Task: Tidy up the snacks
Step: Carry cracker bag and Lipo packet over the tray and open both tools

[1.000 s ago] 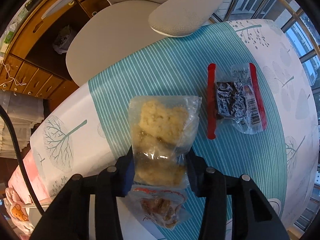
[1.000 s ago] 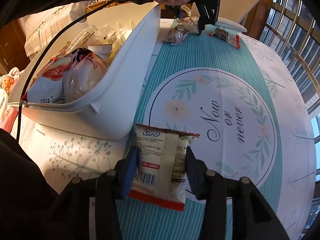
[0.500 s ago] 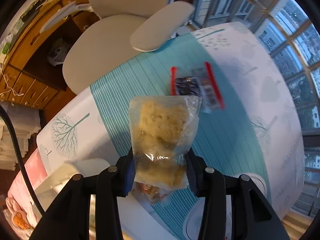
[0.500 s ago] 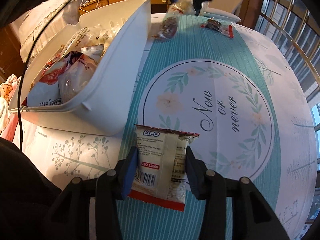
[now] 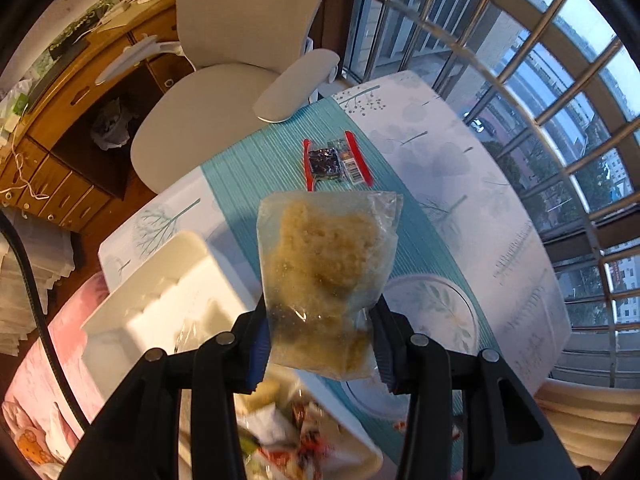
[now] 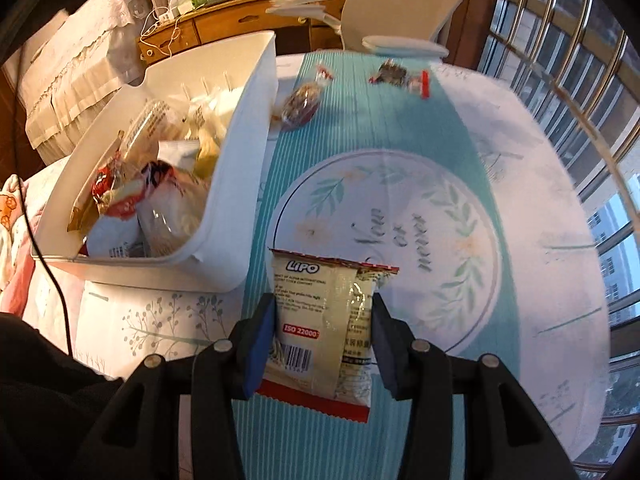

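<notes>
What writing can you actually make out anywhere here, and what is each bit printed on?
"LIPO": top of the cream snack packet held in the right gripper.
"ISO 22000": red label on the same packet.
"Now or never": tablecloth, blurred here, only partly legible.
Fine print and barcode digits on that packet: too small.
Red-edged packet label: unreadable.

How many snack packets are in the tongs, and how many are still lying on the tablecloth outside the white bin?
Packets held in tongs: 2, the clear bag of crumbly yellow snack in the left tongs, and the LiPO packet in the right tongs.
Packets lying on the tablecloth: 2, the red-edged dark packet and the brown snack packet.
Total: 4
</notes>
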A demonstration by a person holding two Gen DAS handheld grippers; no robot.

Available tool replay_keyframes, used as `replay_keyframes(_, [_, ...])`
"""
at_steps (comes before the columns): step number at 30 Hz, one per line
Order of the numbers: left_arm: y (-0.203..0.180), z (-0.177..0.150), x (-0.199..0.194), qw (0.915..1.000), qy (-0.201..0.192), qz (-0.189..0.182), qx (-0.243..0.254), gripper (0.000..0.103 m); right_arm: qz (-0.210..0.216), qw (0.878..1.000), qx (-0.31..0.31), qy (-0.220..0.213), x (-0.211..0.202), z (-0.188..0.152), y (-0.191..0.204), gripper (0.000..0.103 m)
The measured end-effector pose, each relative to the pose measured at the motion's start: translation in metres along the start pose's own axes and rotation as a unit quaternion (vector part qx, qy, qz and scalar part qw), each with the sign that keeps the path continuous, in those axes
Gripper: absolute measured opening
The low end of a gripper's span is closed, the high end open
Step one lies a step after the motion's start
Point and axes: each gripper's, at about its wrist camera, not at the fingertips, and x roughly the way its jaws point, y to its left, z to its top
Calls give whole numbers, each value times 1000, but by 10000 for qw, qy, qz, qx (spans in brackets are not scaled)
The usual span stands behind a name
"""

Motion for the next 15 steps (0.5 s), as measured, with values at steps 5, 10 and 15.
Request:
replay_keyframes(5, [11, -39, -35, 9998, -124, -82, -153, 42, -308, 9992, -14, -264, -23, 4, -1, 46])
replay_keyframes(10, [24, -80, -52, 9993, -121, -52, -361, 42, -373, 9981, 174, -463, -41, 8, -5, 46])
replay_keyframes(15, [39, -120, -61, 9980, -117, 8, -623, 42, -301, 9964, 434, -670, -56, 15, -6, 46])
